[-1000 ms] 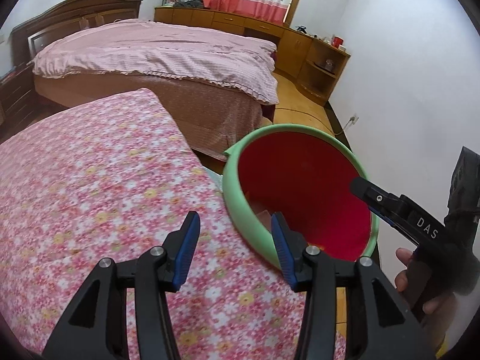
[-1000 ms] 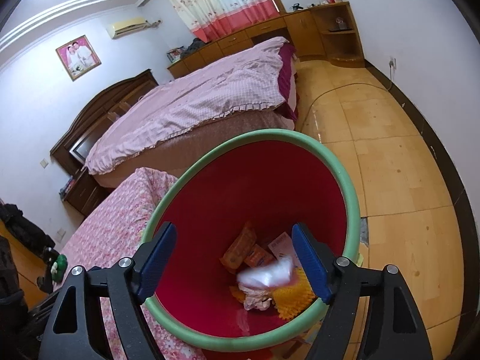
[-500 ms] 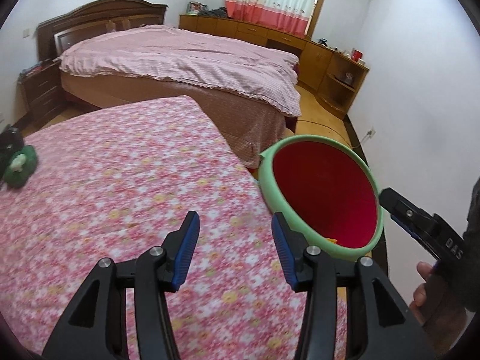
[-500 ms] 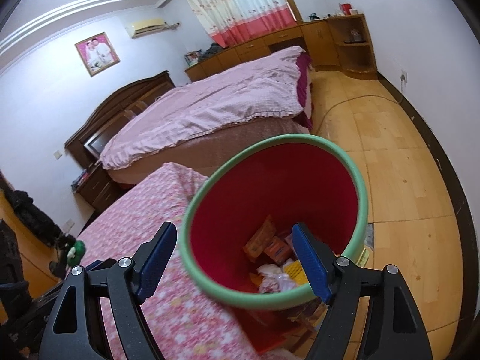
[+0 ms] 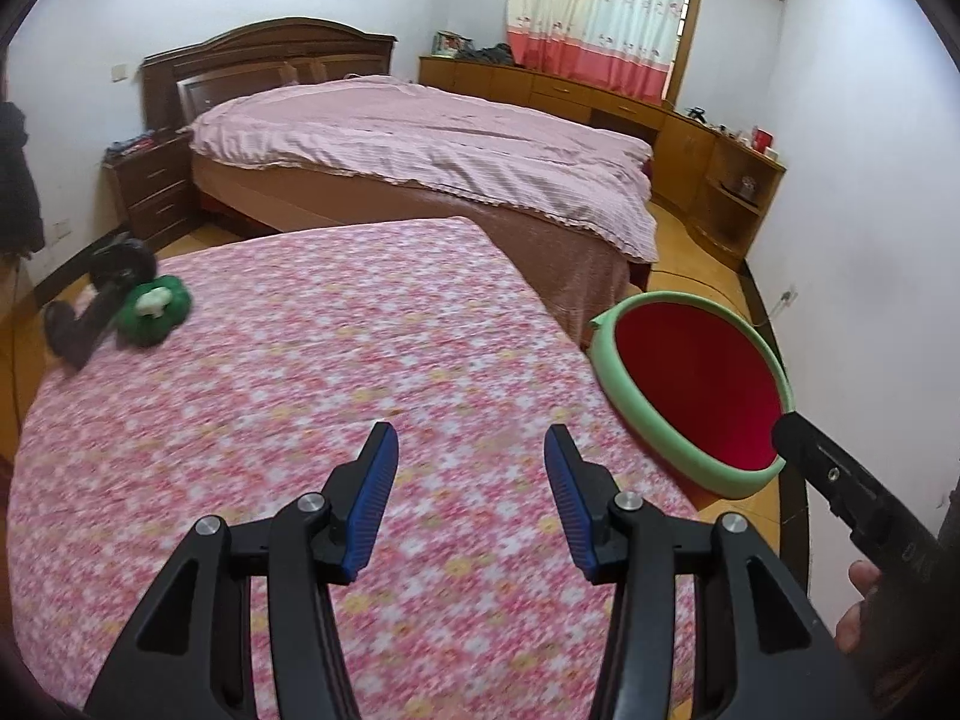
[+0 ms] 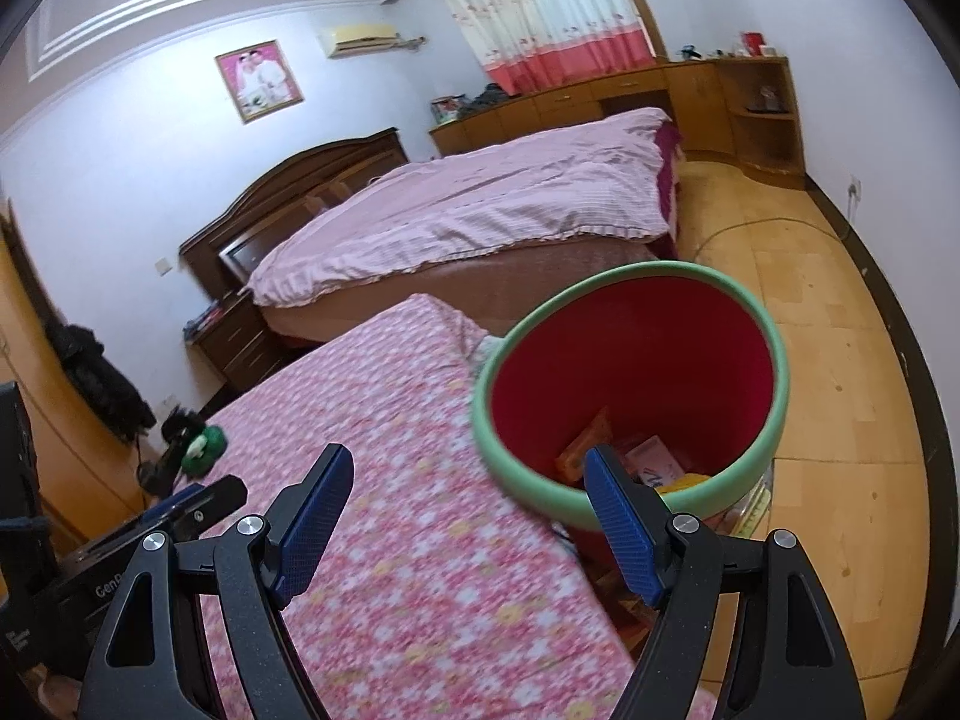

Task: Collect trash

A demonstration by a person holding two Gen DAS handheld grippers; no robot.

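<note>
the left gripper hovers over the table's pink floral cloth, its blue-padded jaws spread wide with nothing between them. the right gripper is likewise wide apart and empty; its left finger hangs over the cloth and its right finger overlaps the near rim of the trash bin in the right wrist view.

the bin, green-rimmed with a red inside, stands on the floor just beside the table's right edge. from the left gripper it lies ahead and to the right, apart from the fingers; in the left wrist view it shows as a tilted oval, with the tip of the right gripper showing against its lower right rim. from the right gripper it lies just ahead and slightly right. at its bottom lie wrappers, orange, pink and yellow, partly hidden behind the right finger.

at the far left end of the table sits a green object with a white piece on it, next to a dark clamp-like stand; both are well apart from either gripper. the same green thing shows small in the right wrist view.

beyond the table is a bed with a pale pink quilt.
</note>
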